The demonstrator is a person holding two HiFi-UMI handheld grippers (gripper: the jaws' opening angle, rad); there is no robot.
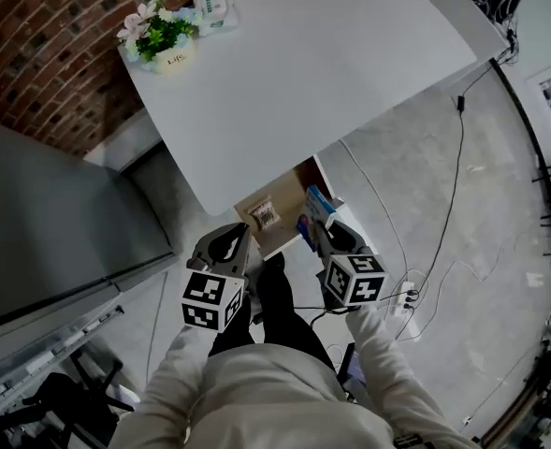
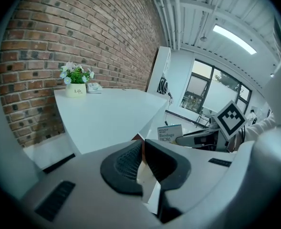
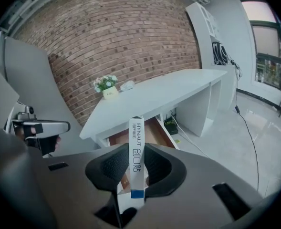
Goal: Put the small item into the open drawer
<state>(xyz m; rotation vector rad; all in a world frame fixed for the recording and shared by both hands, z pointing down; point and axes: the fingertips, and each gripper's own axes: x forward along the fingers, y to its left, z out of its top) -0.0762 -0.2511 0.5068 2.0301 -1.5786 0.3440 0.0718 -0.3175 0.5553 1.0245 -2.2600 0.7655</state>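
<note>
Right gripper (image 3: pixel 137 168) is clamped on the slim bandage box (image 3: pixel 137 137), held upright. Left gripper (image 2: pixel 143 161) is pinched together, empty (spare). Ahead is the open drawer (image 3: pixel 147 130) under the desk (image 3: pixel 154 92). Best lower well inside its walls before releasing.

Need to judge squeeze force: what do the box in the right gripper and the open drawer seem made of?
Box: probably thin printed cardboard, white with a blue band and a smooth finish; its flat faces and sharp folded edges suggest this. Drawer: the inside looks like matte brown wood or wood-look board; the pictures don't show which.
</note>
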